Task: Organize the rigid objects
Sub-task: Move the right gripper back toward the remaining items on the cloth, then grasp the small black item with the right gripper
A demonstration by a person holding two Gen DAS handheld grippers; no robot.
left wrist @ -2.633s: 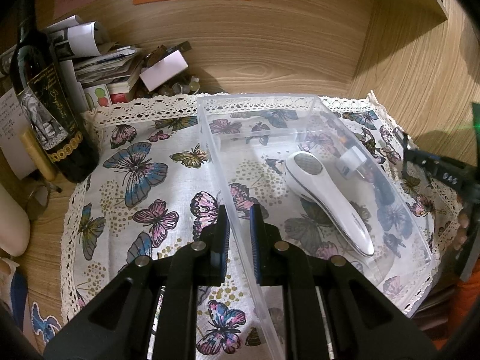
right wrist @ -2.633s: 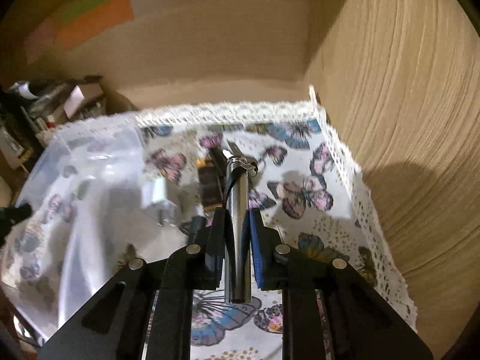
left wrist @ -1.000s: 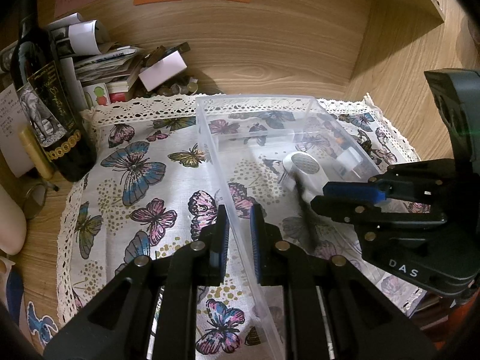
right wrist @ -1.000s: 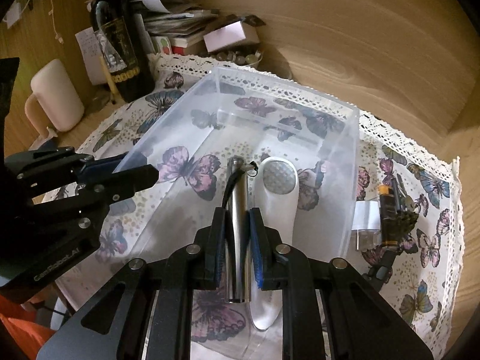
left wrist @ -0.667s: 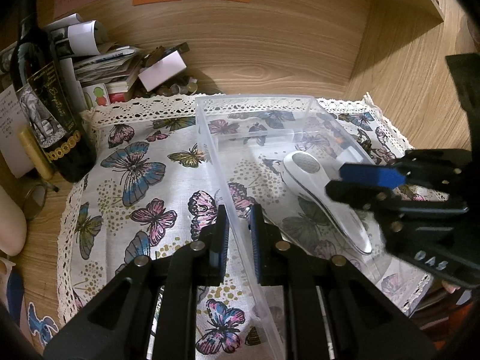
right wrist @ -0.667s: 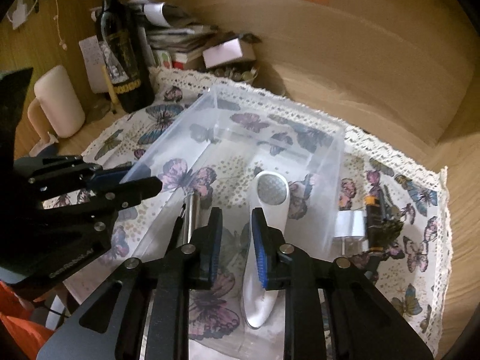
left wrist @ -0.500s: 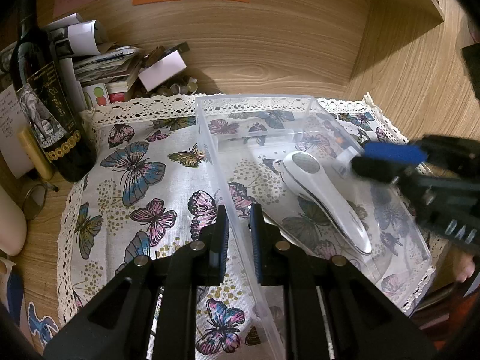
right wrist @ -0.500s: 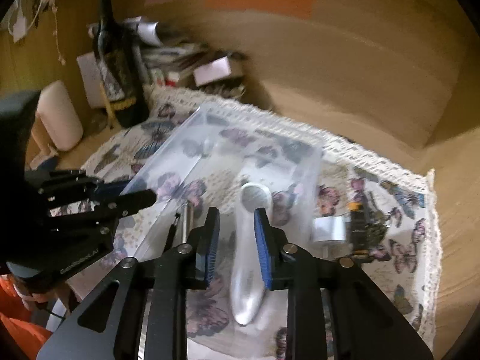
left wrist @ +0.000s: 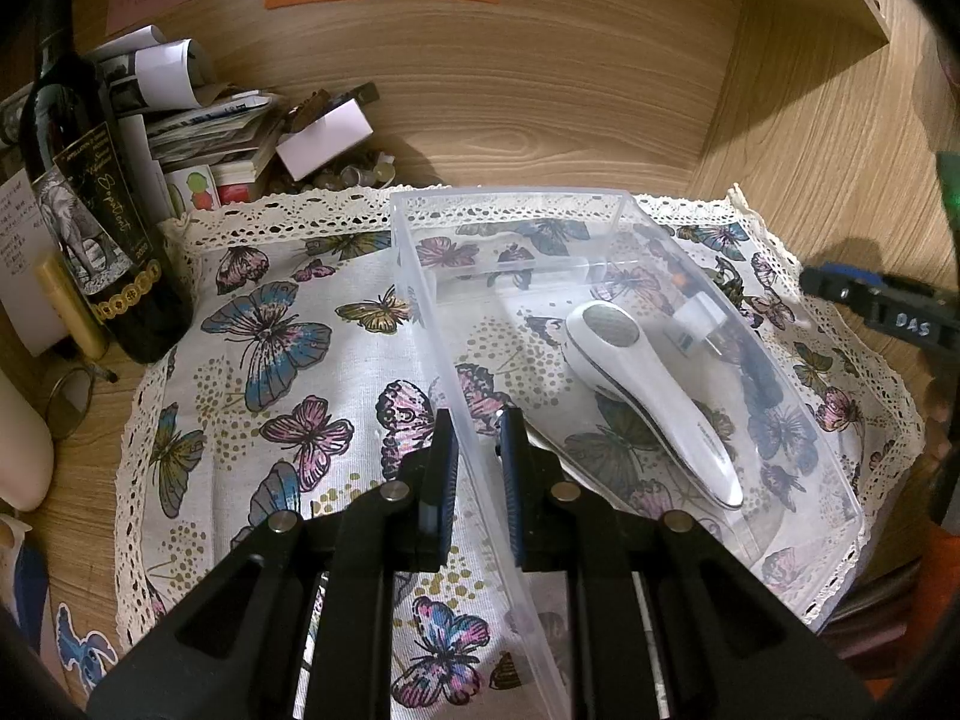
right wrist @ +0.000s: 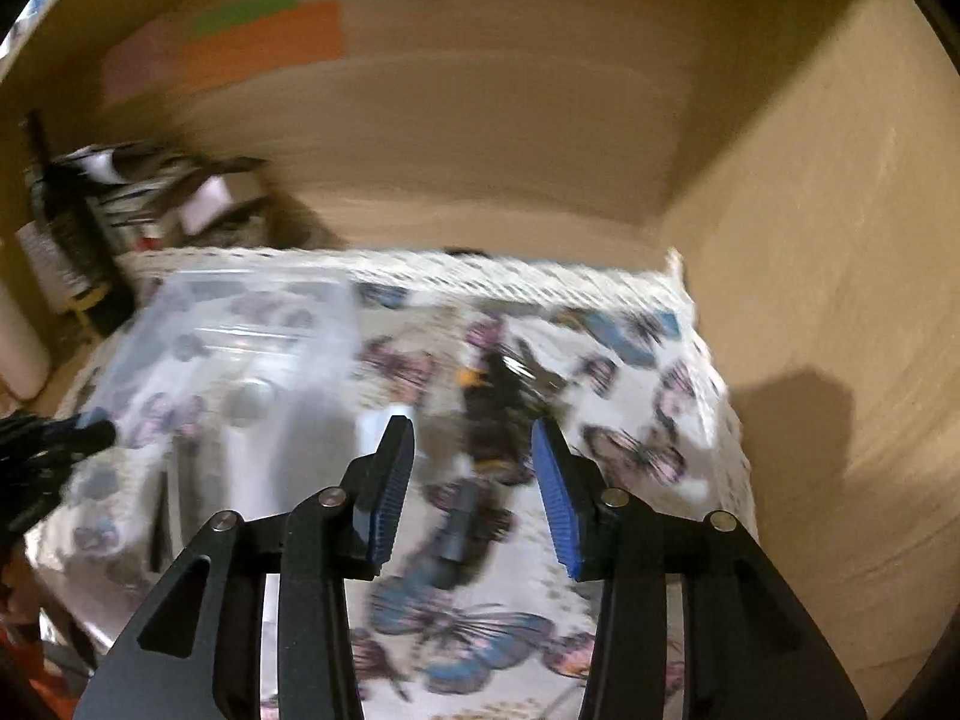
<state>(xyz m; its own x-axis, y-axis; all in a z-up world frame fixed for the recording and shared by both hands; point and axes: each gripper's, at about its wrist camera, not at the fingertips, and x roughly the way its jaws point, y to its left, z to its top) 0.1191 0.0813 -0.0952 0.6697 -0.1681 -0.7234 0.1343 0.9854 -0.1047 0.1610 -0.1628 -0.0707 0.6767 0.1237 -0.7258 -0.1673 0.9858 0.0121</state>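
My left gripper (left wrist: 477, 468) is shut on the left wall of the clear plastic bin (left wrist: 420, 276) on the butterfly cloth. Inside the bin lie a white handheld device (left wrist: 648, 396) and, by the held wall, a partly hidden silver metal tool (left wrist: 528, 429). A white plug adapter (left wrist: 699, 324) shows through the bin's right wall. My right gripper (right wrist: 471, 480) is open and empty, right of the bin (right wrist: 252, 312), above a dark black-and-orange object (right wrist: 492, 402). That view is blurred. Its tip shows at the right edge of the left wrist view (left wrist: 876, 306).
A dark wine bottle (left wrist: 90, 222), stacked papers and boxes (left wrist: 228, 126) and a cream mug (left wrist: 18, 444) crowd the left side. Wooden walls close the back and right. The butterfly cloth (left wrist: 270, 360) covers the shelf floor.
My right gripper let the silver tool go into the bin, opened, and swung right out of the bin to the cloth beside it. My left gripper kept its hold on the bin wall.
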